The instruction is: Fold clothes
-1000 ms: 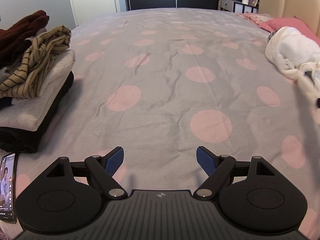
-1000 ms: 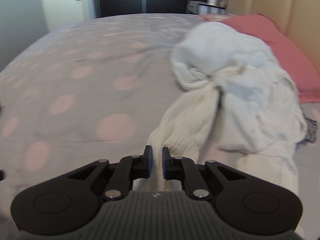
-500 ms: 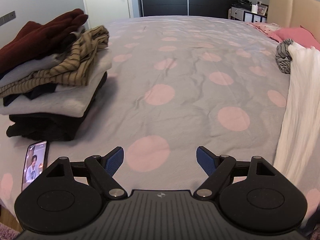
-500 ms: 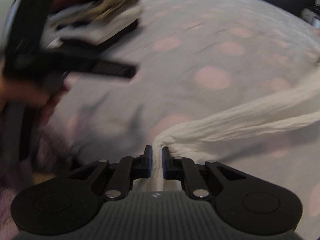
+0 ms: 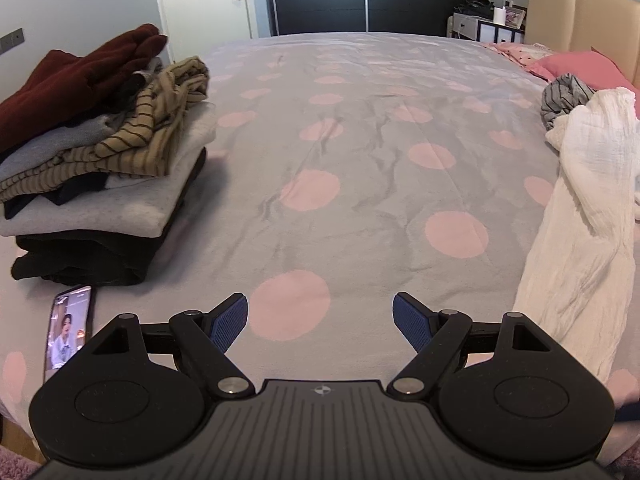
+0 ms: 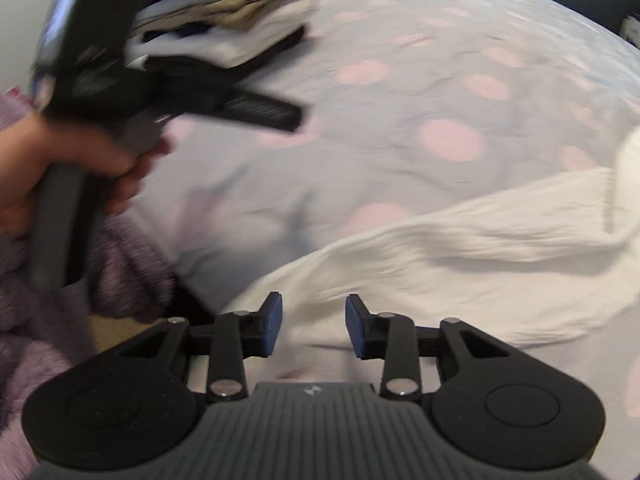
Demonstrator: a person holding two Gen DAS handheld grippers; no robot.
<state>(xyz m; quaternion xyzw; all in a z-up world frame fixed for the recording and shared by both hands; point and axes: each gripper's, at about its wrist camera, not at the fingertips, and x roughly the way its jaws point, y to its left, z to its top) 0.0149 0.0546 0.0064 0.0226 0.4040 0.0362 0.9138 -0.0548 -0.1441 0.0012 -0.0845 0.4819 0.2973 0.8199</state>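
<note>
- Left wrist view: my left gripper (image 5: 320,322) gapes wide, empty, above the spotted bedspread (image 5: 360,152). The white garment (image 5: 584,216) lies along the right edge; folded clothes (image 5: 104,168) sit far left.
- Right wrist view: my right gripper (image 6: 314,326) is opening, pads clear of the white garment (image 6: 460,264) beneath them.

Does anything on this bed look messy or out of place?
Yes. The striped top lies crumpled on the folded stack, and a phone sits on the bedspread beside it, screen lit.
</note>
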